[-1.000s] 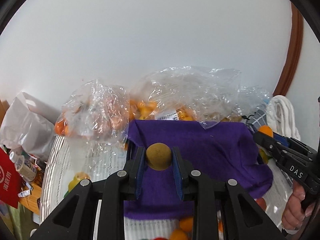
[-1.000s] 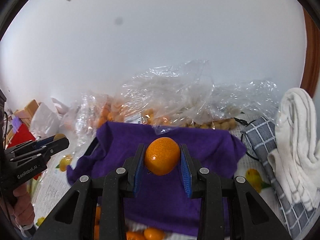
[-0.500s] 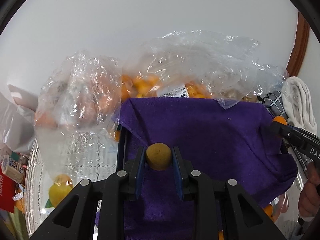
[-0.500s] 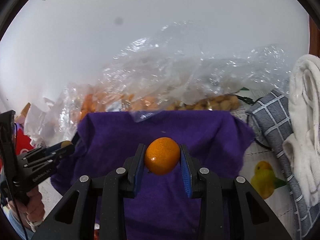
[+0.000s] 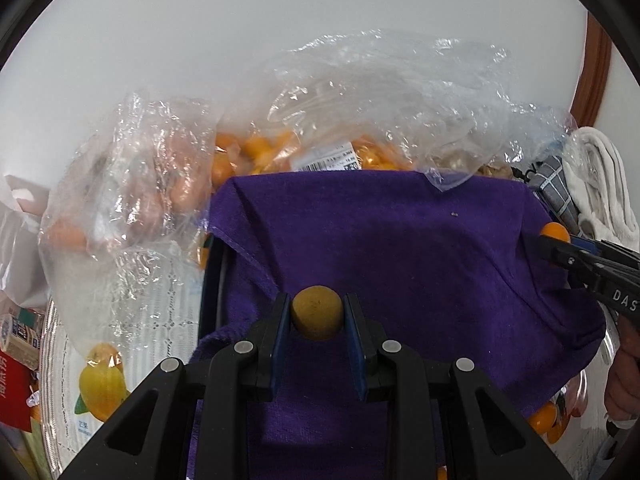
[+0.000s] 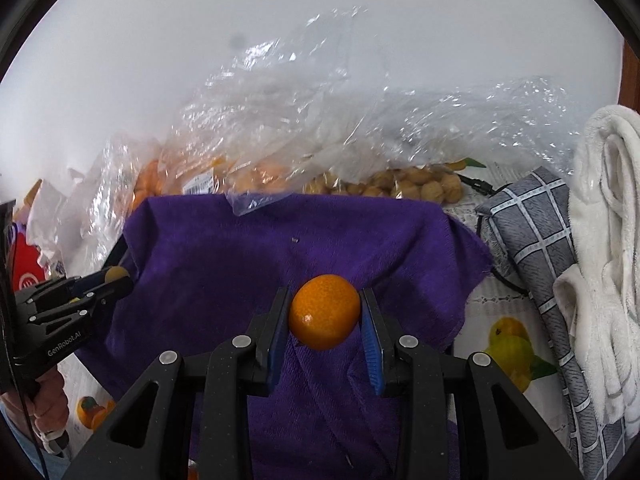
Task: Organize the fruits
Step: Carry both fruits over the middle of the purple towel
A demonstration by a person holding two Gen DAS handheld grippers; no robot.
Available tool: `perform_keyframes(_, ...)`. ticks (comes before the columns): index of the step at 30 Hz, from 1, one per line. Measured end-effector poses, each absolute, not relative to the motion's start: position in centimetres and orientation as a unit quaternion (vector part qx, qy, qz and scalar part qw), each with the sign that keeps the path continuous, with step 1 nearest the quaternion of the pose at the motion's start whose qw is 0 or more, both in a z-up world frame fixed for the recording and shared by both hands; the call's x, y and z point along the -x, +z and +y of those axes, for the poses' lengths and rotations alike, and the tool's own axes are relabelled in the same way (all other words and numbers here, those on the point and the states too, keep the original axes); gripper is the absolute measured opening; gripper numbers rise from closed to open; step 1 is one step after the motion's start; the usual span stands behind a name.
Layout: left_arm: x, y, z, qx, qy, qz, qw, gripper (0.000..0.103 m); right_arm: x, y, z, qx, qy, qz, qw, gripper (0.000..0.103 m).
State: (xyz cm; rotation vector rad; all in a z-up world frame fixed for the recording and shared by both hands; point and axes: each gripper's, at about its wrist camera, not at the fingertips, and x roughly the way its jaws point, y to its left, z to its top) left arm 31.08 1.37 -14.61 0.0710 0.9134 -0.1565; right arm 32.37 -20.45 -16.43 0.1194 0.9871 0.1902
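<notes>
My left gripper (image 5: pixel 317 316) is shut on a small tan-brown round fruit (image 5: pixel 317 317), held above a purple cloth (image 5: pixel 400 248). My right gripper (image 6: pixel 325 316) is shut on an orange mandarin (image 6: pixel 324 317) above the same purple cloth (image 6: pixel 248 264). The right gripper shows at the right edge of the left wrist view (image 5: pixel 554 242), the left gripper at the left edge of the right wrist view (image 6: pixel 116 276). Clear plastic bags (image 5: pixel 360 120) behind the cloth hold orange fruits (image 5: pixel 256 152) and tan fruits (image 6: pixel 404 186).
A grey checked cloth (image 6: pixel 532 240) and a white towel (image 6: pixel 600 240) lie at the right. A second plastic bag (image 5: pixel 132 184) with orange fruit, a red package (image 5: pixel 12 388) and a fruit-print tablecloth (image 6: pixel 508 344) surround the purple cloth. A white wall stands behind.
Both grippers have moved forward and down toward the purple cloth, each still holding its fruit; the bags and cloth now look larger and closer.
</notes>
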Motion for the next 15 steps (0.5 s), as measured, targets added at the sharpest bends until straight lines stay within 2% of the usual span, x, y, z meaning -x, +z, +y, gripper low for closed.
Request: perform_keyframes(15,-31.5,-15.5,1.0,-0.041,-0.078,0.449,0.889,0.025,-32.6,-18.4,-19.5,-0.045,0.094,0.500,0.860,0.034)
